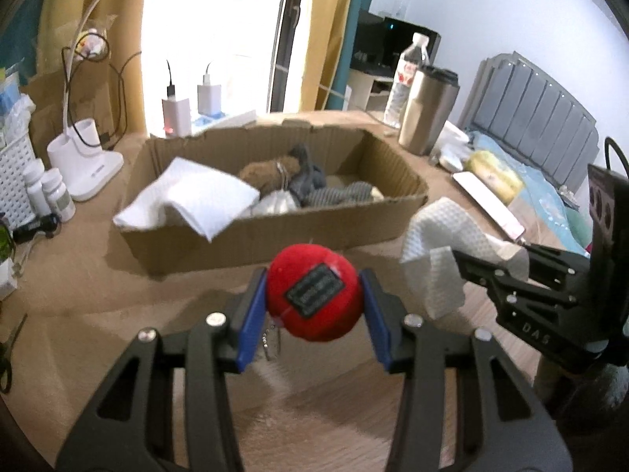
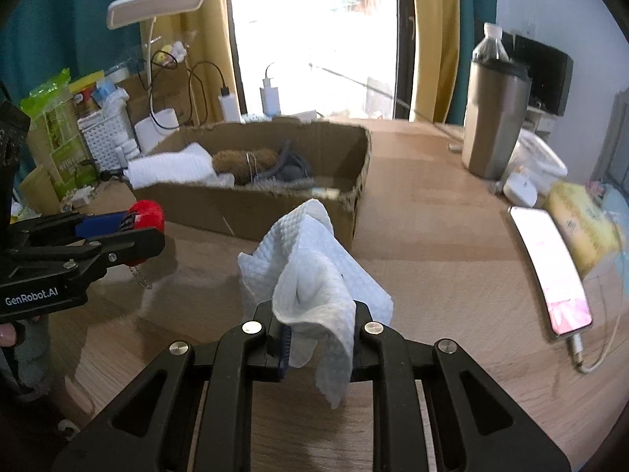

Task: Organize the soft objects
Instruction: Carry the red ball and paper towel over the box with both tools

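The left gripper [image 1: 314,299] is clamped on a red plush ball [image 1: 314,295], its blue pads [image 1: 251,310] pressing the ball's two sides; the right gripper [image 2: 318,338] is pinched tight on a white paper towel [image 2: 314,275]. Both loads hang in the air just in front of the cardboard box [image 1: 275,232], the ball before its near wall, the towel off its near right corner.

The ball looks light and squashy, so a hold across its widest part, as now, should keep it from popping out; a small chain [image 1: 271,342] dangles under it and could snag on the box rim. The towel is limp and weightless, bunched at the jaws, with loose flaps that will likely drag or catch; a hold on the bunched middle suits it best.

Inside the box lie a folded white cloth [image 1: 196,200] draped over the near-left rim, a brown plush [image 1: 271,173] and grey fabric [image 1: 314,185]; the right end looks the freest, as far as I can judge. The torn near wall must be cleared on the way in.

Right of the box stand a steel tumbler [image 2: 495,126] and a water bottle [image 2: 489,45], and a phone [image 2: 550,267] lies on its cable. Left of it, a lamp base [image 1: 86,161] and pill bottles [image 1: 55,192].
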